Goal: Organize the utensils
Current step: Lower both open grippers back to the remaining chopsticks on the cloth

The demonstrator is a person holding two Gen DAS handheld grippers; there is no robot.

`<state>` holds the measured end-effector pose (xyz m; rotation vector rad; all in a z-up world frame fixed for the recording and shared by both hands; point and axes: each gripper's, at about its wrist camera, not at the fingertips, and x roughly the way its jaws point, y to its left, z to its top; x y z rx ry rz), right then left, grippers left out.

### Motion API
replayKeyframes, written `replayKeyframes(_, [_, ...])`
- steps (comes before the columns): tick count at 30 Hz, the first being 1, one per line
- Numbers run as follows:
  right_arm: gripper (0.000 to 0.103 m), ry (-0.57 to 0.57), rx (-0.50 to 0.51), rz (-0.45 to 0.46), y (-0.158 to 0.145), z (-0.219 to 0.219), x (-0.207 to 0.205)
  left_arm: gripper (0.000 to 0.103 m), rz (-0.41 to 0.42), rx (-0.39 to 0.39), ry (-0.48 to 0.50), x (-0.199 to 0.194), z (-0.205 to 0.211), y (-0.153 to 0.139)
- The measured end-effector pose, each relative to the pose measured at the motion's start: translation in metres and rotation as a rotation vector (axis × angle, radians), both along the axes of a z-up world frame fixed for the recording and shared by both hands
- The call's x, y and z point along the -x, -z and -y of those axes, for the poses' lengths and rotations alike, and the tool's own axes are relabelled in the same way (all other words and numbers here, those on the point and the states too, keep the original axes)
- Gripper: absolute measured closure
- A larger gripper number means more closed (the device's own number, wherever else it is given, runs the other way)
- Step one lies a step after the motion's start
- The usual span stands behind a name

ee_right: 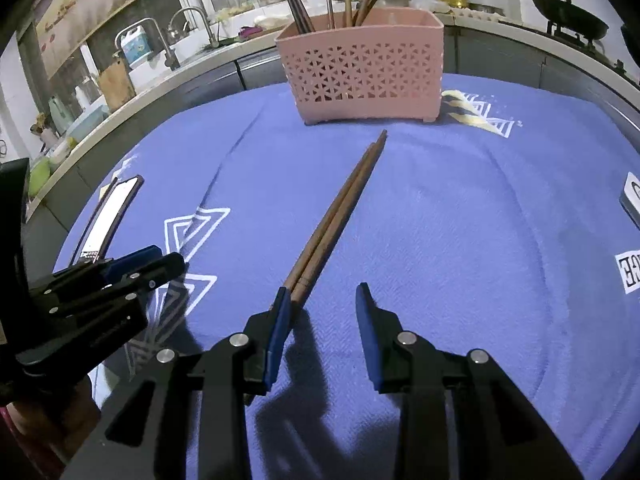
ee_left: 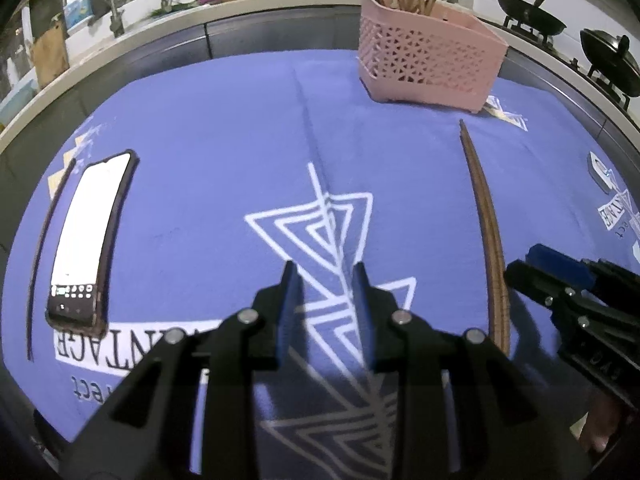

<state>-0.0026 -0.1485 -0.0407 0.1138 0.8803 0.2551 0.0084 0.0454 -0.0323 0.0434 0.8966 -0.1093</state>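
Chopsticks point(ee_right: 336, 216) beside right gripper point(ee_right: 322, 300) — perhaps touching

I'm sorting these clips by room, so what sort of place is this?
Most likely a home kitchen. A sink with tall faucets sits in the counter behind, woks stand on a gas stove, and a pink utensil basket full of chopsticks stands on the blue cloth.

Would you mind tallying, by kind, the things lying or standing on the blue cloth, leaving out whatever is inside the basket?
Loose brown chopsticks: 2, side by side
Pink basket: 1
Phone, screen lit: 1
Small white thing at the cloth's edge, cut off by the frame: 1
Total: 5
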Motion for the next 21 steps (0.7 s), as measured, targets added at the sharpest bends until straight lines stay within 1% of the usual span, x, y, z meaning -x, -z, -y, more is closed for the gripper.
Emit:
replayKeyframes(13, [0.068, -0.017, 0.021, 0.014, -0.0009, -0.0093, -0.0051, 0.077, 0.012, -0.012, 0.002, -0.0014, 0.0005, 0.0033])
replayKeyframes(21, [0.068, 0.001, 0.019, 0.011, -0.0005, -0.0020, -0.0035, 0.076, 0.013, -0.015, 0.003, -0.0013, 0.0000, 0.0035])
